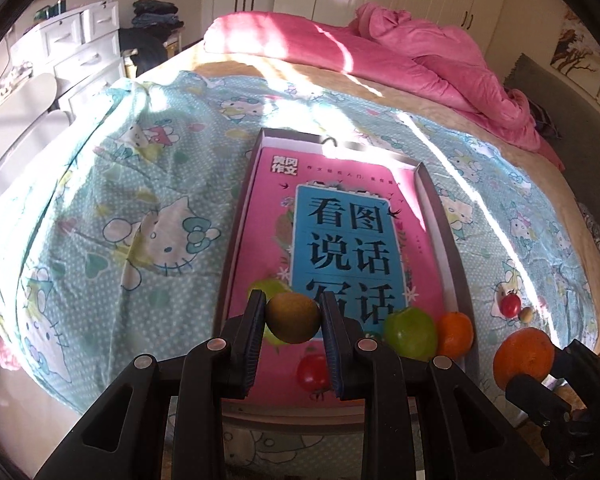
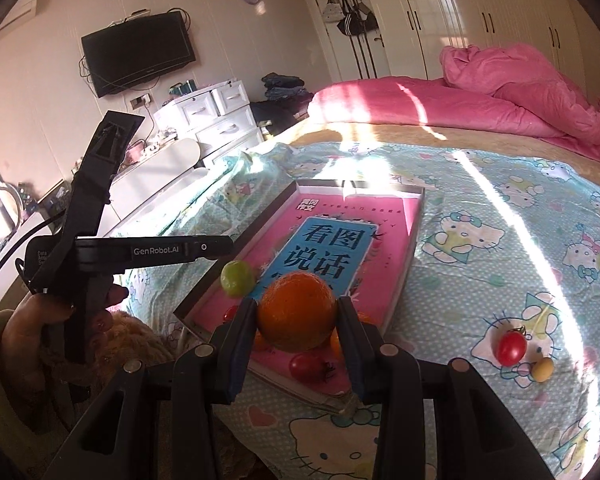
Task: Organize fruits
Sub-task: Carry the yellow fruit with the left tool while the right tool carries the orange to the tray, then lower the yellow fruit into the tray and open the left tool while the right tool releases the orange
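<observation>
**Both claws loaded over the tray**

Left claw (image 1: 293, 318) is clamped on a brownish-green round fruit (image 1: 293, 317), pads pressed to either side, and I hold it above the near end of the tray (image 1: 446, 220). Beneath it I see a pale green fruit (image 1: 269, 289) half hidden behind the left pad, and a red tomato (image 1: 311, 372) lying on the pink book (image 1: 340, 240) that lines the tray. Moving right, a green apple (image 1: 410, 333) and a small orange (image 1: 455, 334) sit touching each other at the tray's near right corner.

Further right, my right claw (image 2: 297, 312) is clamped on a big orange (image 2: 297, 312), which hangs over the tray's near edge. On the bedsheet (image 2: 500, 208), well right of the tray, a cherry tomato (image 2: 512, 347) and a little yellow fruit (image 2: 543, 369) remain, just beside each other; by my reckoning they are still to be collected.

Risks, as I judge them: both fruits are round and gripped only at the sides, so a loosened squeeze lets them roll out. The book's cover looks slick and the tray rests on soft bedding, so a fruit released from height may bounce, knock its neighbours or roll over the low rim. My two claws are close together, and lowering both at once may make them collide.
</observation>
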`<state>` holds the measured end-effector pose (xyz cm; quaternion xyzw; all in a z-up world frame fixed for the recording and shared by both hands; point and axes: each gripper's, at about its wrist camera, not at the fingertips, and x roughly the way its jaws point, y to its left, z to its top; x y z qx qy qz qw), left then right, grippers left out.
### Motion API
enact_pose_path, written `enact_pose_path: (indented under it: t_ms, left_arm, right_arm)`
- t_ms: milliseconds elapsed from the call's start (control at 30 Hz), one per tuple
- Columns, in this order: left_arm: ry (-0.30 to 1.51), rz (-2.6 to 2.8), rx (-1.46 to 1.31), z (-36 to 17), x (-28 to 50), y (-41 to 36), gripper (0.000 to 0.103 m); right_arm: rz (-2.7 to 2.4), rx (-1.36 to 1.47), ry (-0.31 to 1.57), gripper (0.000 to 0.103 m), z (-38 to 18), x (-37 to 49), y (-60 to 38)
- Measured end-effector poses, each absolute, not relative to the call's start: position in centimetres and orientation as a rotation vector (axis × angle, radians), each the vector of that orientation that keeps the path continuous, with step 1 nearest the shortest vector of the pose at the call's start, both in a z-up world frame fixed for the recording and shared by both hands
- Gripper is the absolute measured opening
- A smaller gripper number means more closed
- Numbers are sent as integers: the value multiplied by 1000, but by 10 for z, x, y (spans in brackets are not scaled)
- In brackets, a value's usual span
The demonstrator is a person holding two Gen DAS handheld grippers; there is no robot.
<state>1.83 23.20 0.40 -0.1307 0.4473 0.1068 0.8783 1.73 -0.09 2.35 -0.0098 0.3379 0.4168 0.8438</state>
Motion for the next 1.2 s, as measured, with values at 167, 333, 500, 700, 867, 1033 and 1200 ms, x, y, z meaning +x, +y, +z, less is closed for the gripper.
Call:
enact_pose_path:
  t_ms: [167,333,500,700,867,1033,1200]
  left_arm:
    - [975,244,-275,-11,11,239,28]
    - [999,248,-294,-21,6,242,28]
    - [1013,248,-299,-25,7,240,28]
    - [1037,248,-273,-32,11,235,28]
    - [1049,247,-274,-35,14,235,28]
    - [1055,245,-265,-37,15,233,28]
    - [1058,245,-270,-38,15,233,28]
  right_arm:
    - [887,-48,739,41,13,14,8]
    - [885,-61,760,41,5,12,11]
    - [887,-82,771,41,-2,9,15]
    - [893,-111,784,41,-10,5,22]
    - [890,-141,784,41,-14,4,27]
    - [893,-165,788,41,-18,6,32]
    - [900,-183,780,41,-20,6,40]
